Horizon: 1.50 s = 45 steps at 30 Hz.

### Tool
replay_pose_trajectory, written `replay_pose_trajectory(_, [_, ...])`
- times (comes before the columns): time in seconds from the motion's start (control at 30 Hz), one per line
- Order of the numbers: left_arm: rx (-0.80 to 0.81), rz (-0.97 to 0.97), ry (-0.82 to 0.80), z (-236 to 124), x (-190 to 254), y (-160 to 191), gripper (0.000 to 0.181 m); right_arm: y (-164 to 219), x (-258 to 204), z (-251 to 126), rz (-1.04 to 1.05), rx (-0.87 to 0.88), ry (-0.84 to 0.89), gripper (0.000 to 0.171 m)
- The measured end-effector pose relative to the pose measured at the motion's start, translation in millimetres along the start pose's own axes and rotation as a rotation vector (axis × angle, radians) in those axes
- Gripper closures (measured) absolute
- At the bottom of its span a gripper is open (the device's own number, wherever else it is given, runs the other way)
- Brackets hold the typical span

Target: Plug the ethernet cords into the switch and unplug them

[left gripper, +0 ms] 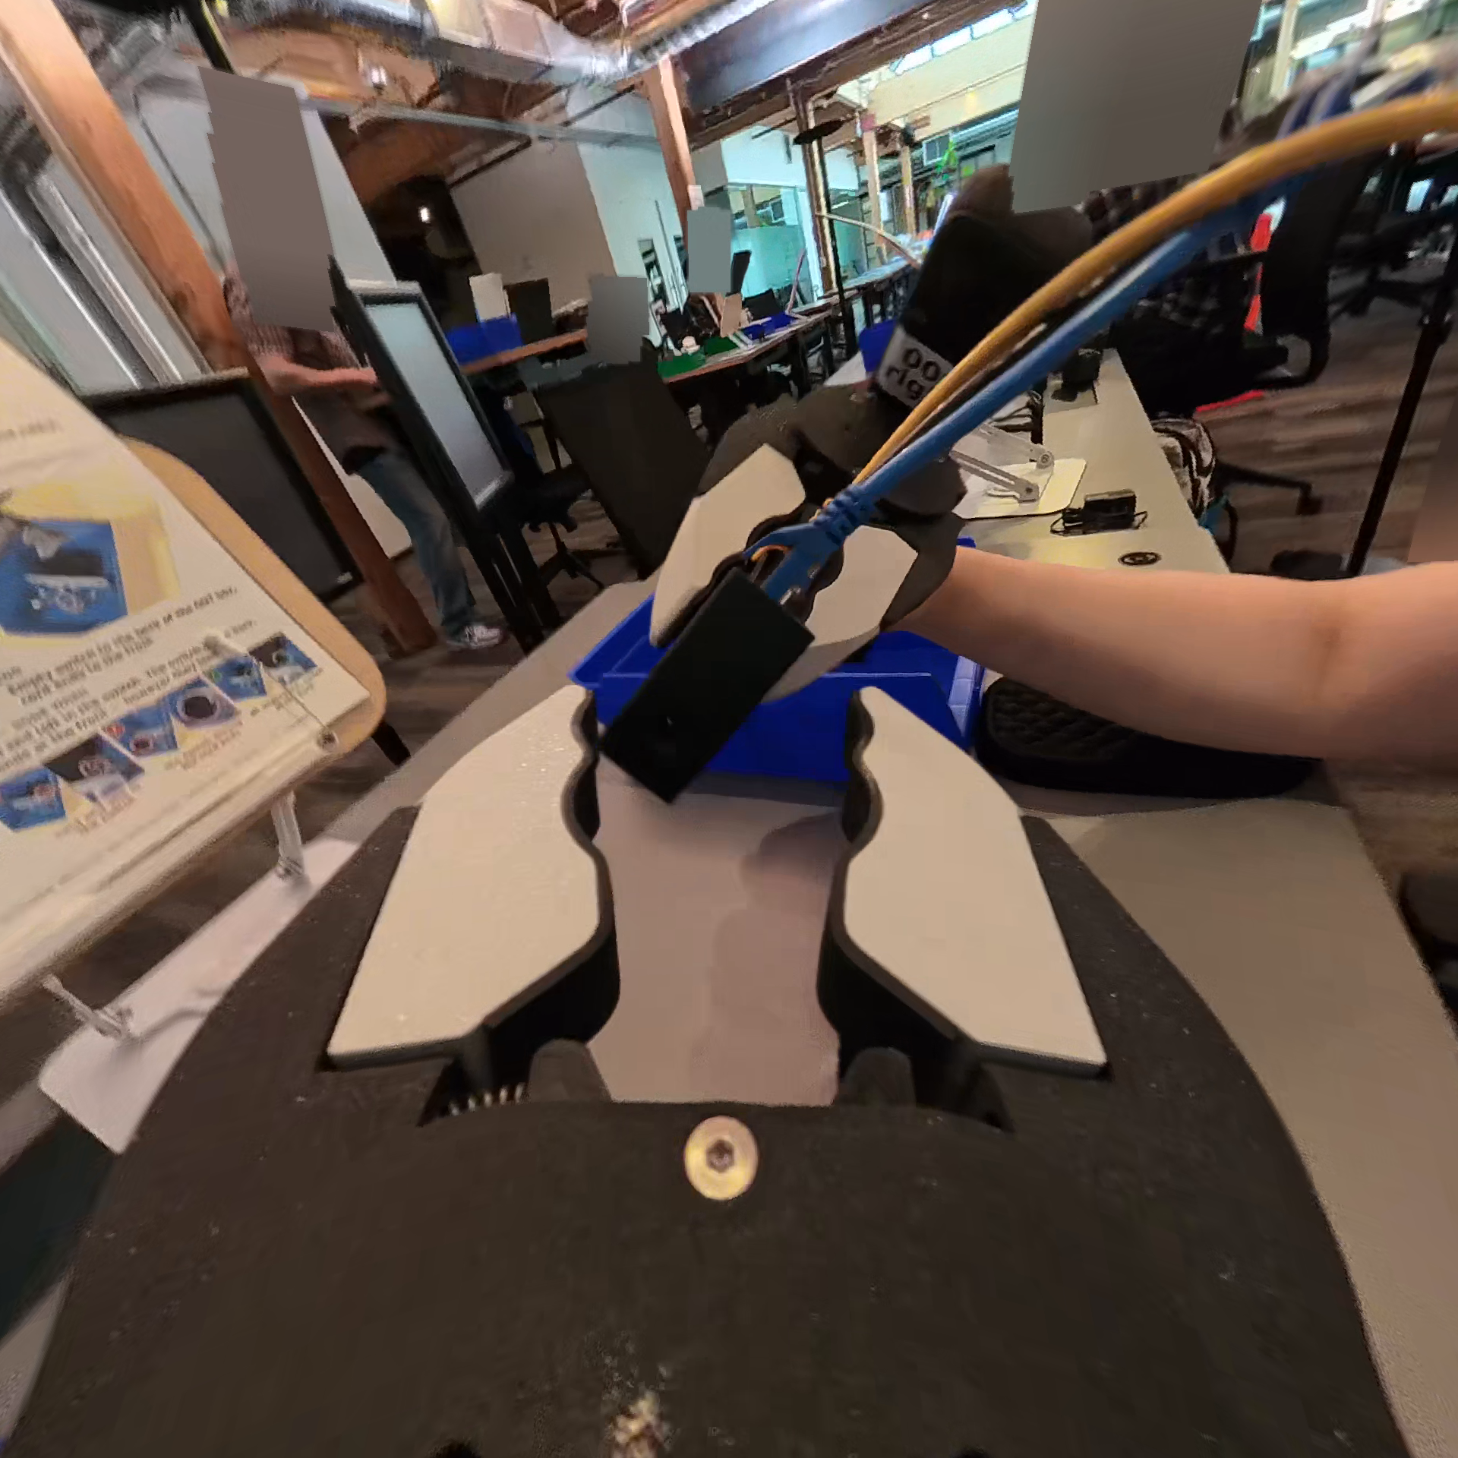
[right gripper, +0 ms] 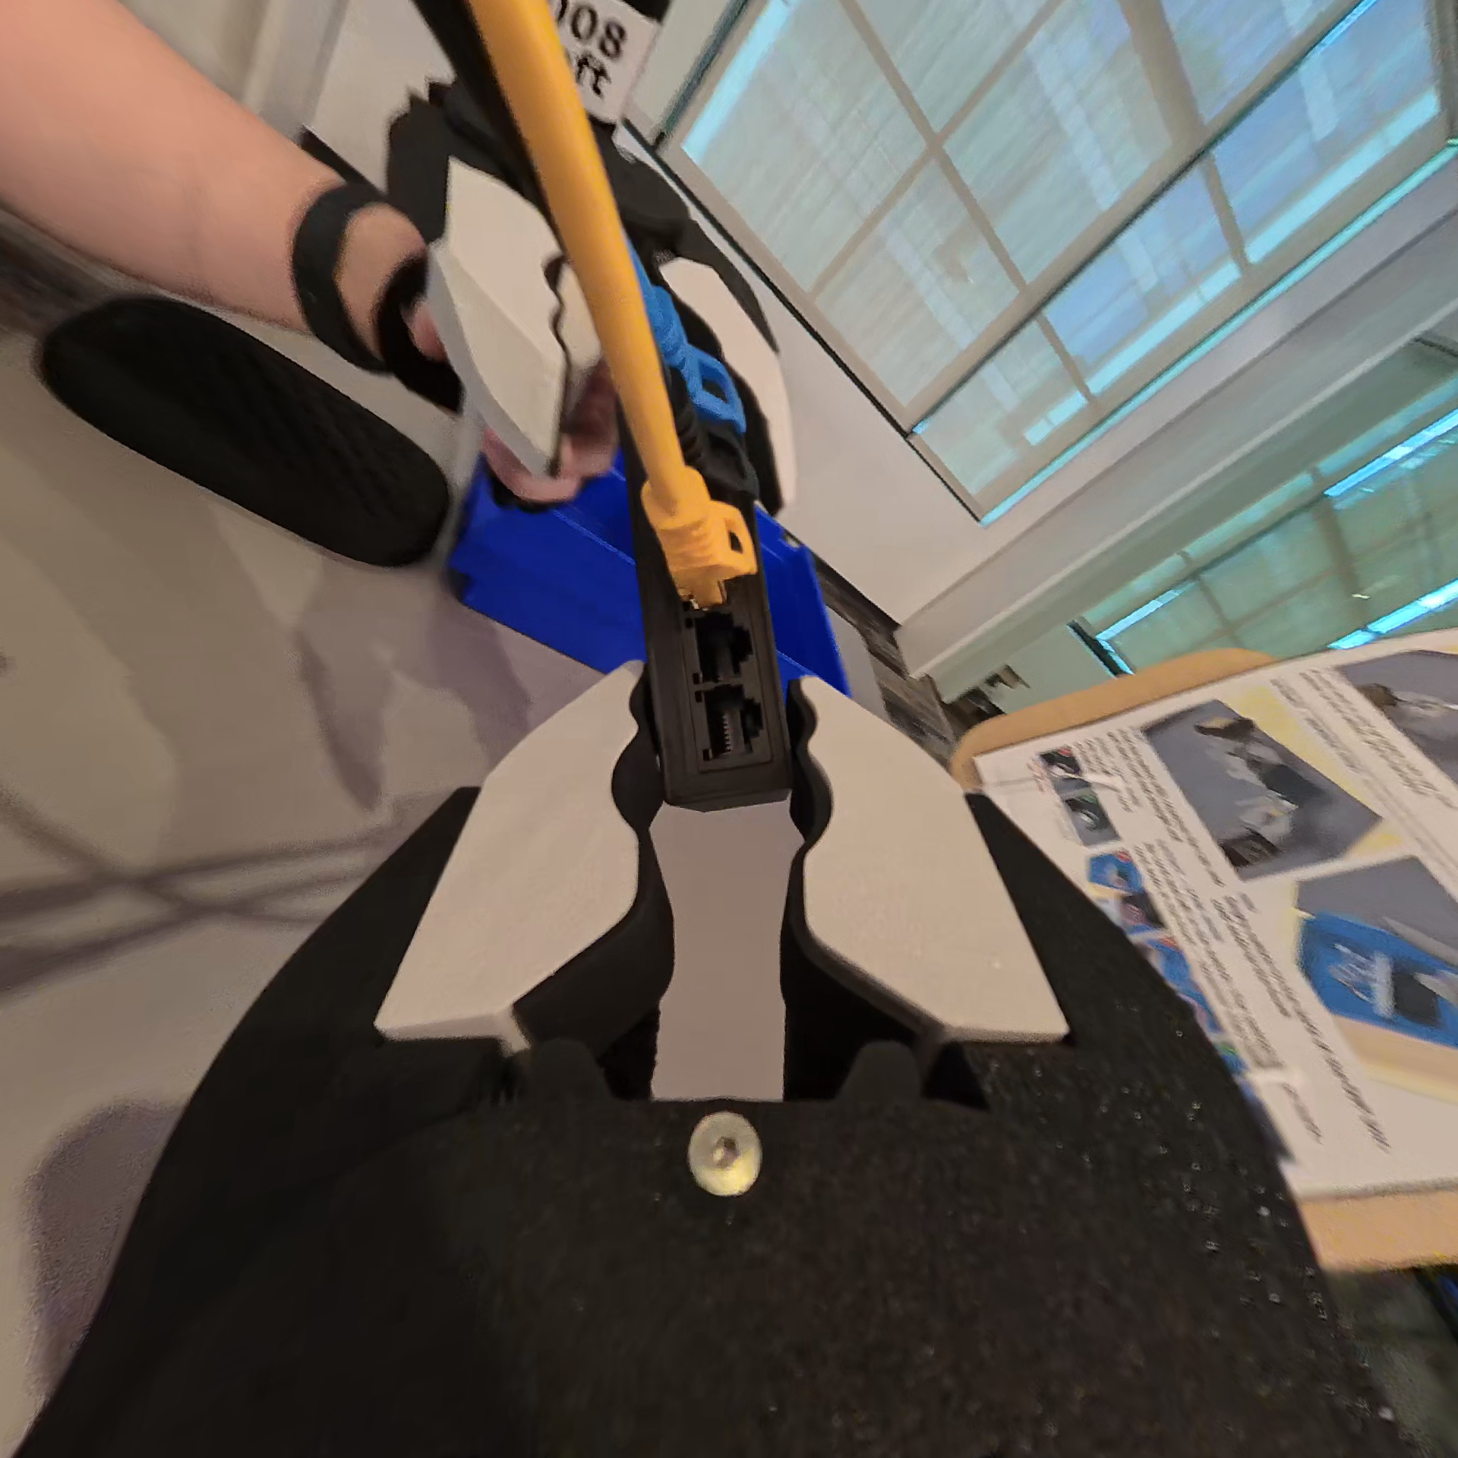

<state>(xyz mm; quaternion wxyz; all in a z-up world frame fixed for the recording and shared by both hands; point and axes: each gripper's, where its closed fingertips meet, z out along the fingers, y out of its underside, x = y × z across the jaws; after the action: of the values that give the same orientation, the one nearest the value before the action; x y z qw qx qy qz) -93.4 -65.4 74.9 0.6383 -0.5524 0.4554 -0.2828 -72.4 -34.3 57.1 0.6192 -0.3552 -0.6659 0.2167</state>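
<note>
A black switch point(right gripper: 722, 710) hangs in the air over the table. My right gripper point(right gripper: 714, 694) is shut on its near end, where two ports are free. A yellow cord point(right gripper: 694, 536) is plugged into the port beyond them, and a blue cord point(right gripper: 702, 379) into one farther along. In the left wrist view the switch point(left gripper: 710, 678) slants down from the right gripper point(left gripper: 734, 631), with the blue cord point(left gripper: 986, 402) and yellow cord point(left gripper: 1026, 315) arching up to the right. My left gripper point(left gripper: 722, 710) is open, and the switch's free end lies between its fingertips, close to the left finger.
A blue bin point(left gripper: 789, 734) stands on the grey table point(left gripper: 1183, 907) just behind the switch, with a black mesh pad point(left gripper: 1104, 749) to its right. A picture instruction sheet on a wooden board point(left gripper: 158, 671) leans at the left. People and desks are far behind. Spacing between my two grippers at the tips: around 5 cm.
</note>
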Motion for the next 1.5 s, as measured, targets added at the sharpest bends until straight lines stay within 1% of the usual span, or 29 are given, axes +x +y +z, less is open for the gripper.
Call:
replay_pose_trajectory(0.07, [-0.039, -0.105, -0.031, -6.1, -8.5, 6.0, 0.117, 4.3, 9.9, -4.0, -0.061, -0.036, 0.074, 0.143])
replay_pose_trajectory(0.1, [-0.062, -0.167, -0.027, -8.9, -9.8, 10.1, 0.108, 5.4, 14.0, -6.0, -0.099, -0.054, 0.109, 0.143])
replay_pose_trajectory(0.17, [-0.097, -0.307, -0.008, -13.8, -10.2, 16.1, 0.107, 4.3, 19.7, -9.2, -0.170, -0.075, 0.164, 0.143])
replay_pose_trajectory(0.27, [-0.057, -0.451, -0.005, -18.9, -18.9, 10.9, 0.112, 2.0, 21.4, -10.6, -0.250, -0.096, 0.201, 0.143])
replay_pose_trajectory(0.33, [-0.038, -0.464, -0.006, -19.4, -25.1, 6.1, 0.112, 1.2, 22.4, -11.2, -0.293, -0.104, 0.224, 0.143])
replay_pose_trajectory(0.4, [-0.059, -0.496, 0.018, -16.6, -27.0, 5.6, 0.108, 1.2, 23.0, -11.3, -0.325, -0.113, 0.242, 0.143])
replay_pose_trajectory(0.5, [-0.101, -0.579, 0.071, -9.5, -27.4, 7.5, 0.112, 2.1, 22.3, -9.4, -0.367, -0.126, 0.261, 0.143])
replay_pose_trajectory(0.7, [-0.123, -0.655, 0.077, -2.9, -39.0, 12.6, 0.113, 7.6, 23.3, -7.2, -0.443, -0.157, 0.304, 0.143])
replay_pose_trajectory(0.8, [-0.118, -0.660, 0.060, -1.2, -47.6, 14.2, 0.116, 11.3, 22.4, -5.3, -0.442, -0.168, 0.295, 0.143])
replay_pose_trajectory(0.87, [-0.089, -0.604, 0.059, -0.6, -51.1, 8.5, 0.120, 15.2, 21.7, -4.3, -0.419, -0.170, 0.278, 0.143])
replay_pose_trajectory(0.9, [-0.075, -0.540, 0.058, -0.9, -51.4, 4.3, 0.121, 16.7, 21.4, -4.3, -0.396, -0.164, 0.267, 0.143])
replay_pose_trajectory(0.93, [-0.073, -0.459, 0.059, -1.8, -50.2, 0.9, 0.118, 16.7, 21.8, -4.9, -0.371, -0.150, 0.262, 0.143])
replay_pose_trajectory(1.0, [-0.109, -0.293, 0.044, -3.3, -50.9, -1.3, 0.101, 15.8, 22.0, -6.9, -0.300, -0.120, 0.232, 0.143])
replay_pose_trajectory(1.07, [-0.136, -0.097, 0.070, -3.4, -47.6, -4.0, 0.100, 11.5, 23.8, -10.4, -0.234, -0.079, 0.214, 0.143])
replay_pose_trajectory(1.1, [-0.128, -0.010, 0.082, -2.3, -45.6, -6.7, 0.103, 9.6, 24.3, -12.4, -0.202, -0.062, 0.201, 0.143])
replay_pose_trajectory(1.13, [-0.129, 0.040, 0.090, 0.2, -44.2, -7.9, 0.104, 7.7, 26.2, -15.0, -0.183, -0.047, 0.203, 0.143])
replay_pose_trajectory(1.23, [-0.169, 0.001, 0.163, 13.9, -35.7, -5.2, 0.101, 5.2, 31.5, -23.1, -0.164, -0.021, 0.220, 0.143])
replay_pose_trajectory(1.27, [-0.170, 0.022, 0.175, 18.8, -33.3, -3.5, 0.102, 6.0, 31.4, -24.5, -0.154, -0.020, 0.212, 0.143])
replay_pose_trajectory(1.37, [-0.163, 0.134, 0.132, 30.8, -32.8, 1.8, 0.107, 7.9, 28.5, -25.3, -0.113, -0.006, 0.175, 0.143])
replay_pose_trajectory(1.43, [-0.159, 0.153, 0.163, 34.2, -22.1, 4.9, 0.107, 7.8, 26.5, -23.9, -0.080, 0.012, 0.151, 0.143])
replay_pose_trajectory(1.5, [-0.160, 0.210, 0.158, 35.8, -17.7, 9.3, 0.112, 9.1, 23.5, -22.0, -0.047, 0.024, 0.119, 0.143])
